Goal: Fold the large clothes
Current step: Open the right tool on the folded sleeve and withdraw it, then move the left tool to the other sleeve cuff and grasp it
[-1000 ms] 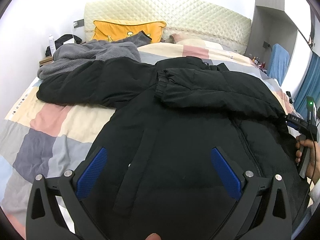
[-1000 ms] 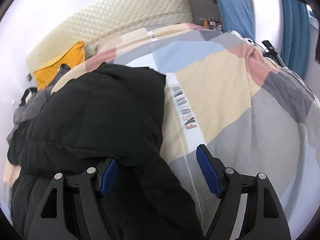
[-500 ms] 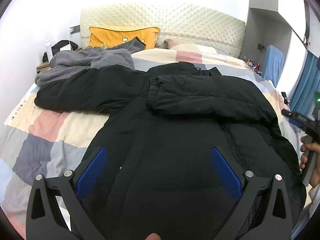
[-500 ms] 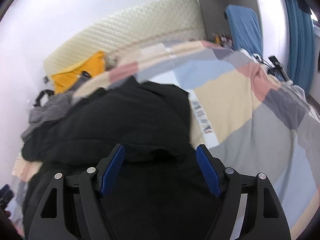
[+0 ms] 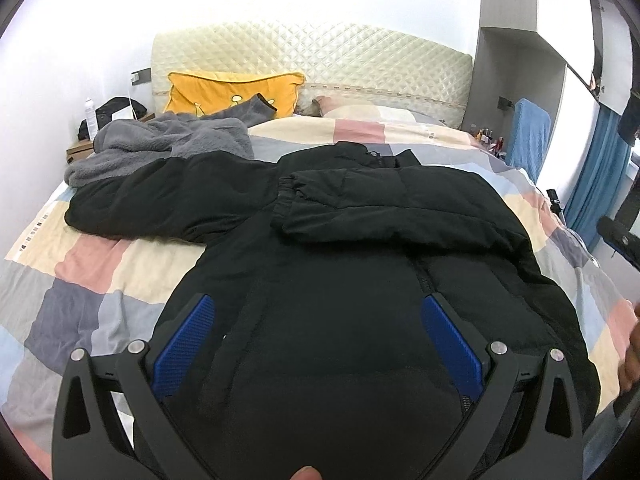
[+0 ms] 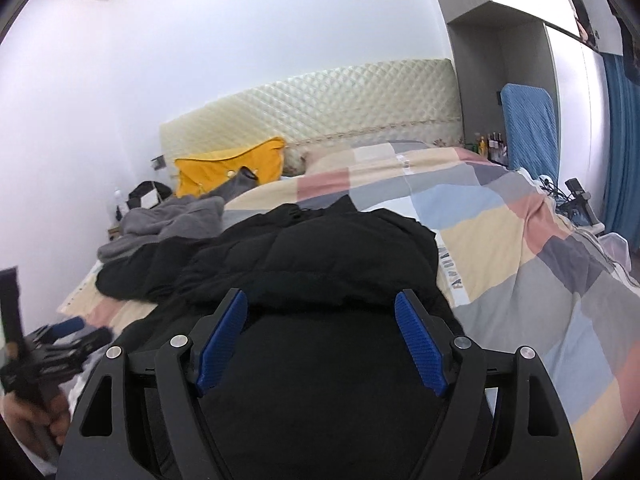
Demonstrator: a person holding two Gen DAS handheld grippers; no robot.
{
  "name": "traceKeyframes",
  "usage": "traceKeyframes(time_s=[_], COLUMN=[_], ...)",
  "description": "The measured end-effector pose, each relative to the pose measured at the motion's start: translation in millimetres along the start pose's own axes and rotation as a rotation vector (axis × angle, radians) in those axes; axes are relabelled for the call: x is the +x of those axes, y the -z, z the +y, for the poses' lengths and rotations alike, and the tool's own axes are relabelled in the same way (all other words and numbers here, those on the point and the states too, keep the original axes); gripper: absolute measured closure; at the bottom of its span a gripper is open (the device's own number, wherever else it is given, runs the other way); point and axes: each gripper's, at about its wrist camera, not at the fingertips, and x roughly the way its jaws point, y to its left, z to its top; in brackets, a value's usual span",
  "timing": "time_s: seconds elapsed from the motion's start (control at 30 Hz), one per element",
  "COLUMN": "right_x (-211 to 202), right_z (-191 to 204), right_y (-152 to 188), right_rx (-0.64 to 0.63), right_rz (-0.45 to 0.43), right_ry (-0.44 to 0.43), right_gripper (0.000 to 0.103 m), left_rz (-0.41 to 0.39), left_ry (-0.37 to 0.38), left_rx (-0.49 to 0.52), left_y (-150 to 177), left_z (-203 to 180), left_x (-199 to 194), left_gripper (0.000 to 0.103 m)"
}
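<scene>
Hovering grippers [image 5: 316, 330] [image 6: 320, 320], seemingly above jacket [image 5: 360, 280]

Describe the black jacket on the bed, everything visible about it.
The black jacket is a puffy, quilted, matte coat lying front-up on the checked quilt, collar toward the headboard. A zipper runs down its middle. One sleeve, with an elastic cuff, is folded across the chest; the other stretches sideways, meeting a grey fleece garment. Neither gripper grips it.

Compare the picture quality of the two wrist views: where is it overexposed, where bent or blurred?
Left wrist view: the wall above the headboard is blown out white; the fisheye curves the wardrobe edge; the black jacket loses detail in darkness. Right wrist view: softer, evenly lit wall; the left tool at the frame edge is blurred; the quilt stays sharp.
</scene>
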Motion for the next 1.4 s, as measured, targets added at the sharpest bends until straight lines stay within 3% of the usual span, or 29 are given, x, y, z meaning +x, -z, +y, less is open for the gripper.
traceKeyframes(time_s=[0.3,0.57,0.77,0.87,1.07,1.4], right_x=[-41.2,-28.3,-28.8,-29.8,-28.0,-23.9], right_z=[17.7,15.5,8.2,4.3,1.4,-2.5], right_y=[21.7,23.8,24.8,24.6,23.9,23.9], right_rx=[-0.044,-0.045,-0.021,-0.003,0.012,0.015], right_rz=[-0.066,-0.046,-0.054,-0.058,-0.054,-0.061], right_ry=[0.020,0.041,0.049,0.052,0.062,0.070], right_gripper=[0.023,0.021,0.006,0.001,0.000,0.000], left_rz=[-0.001,0.031,0.045,0.047,0.058,0.037], left_ry=[0.001,-0.002,-0.002,-0.017,-0.053,-0.152], left_rx=[0.003,0.022,0.026,0.053,0.077,0.027], left_y=[1.3,-0.8,-15.9,-28.2,-65.2,-148.8], left_z=[-3.9,-5.3,1.4,5.9,32.0,124.3], left_x=[-0.4,3.4,5.2,4.8,3.0,-4.6], left_gripper=[0.000,0.000,0.000,0.000,0.000,0.000])
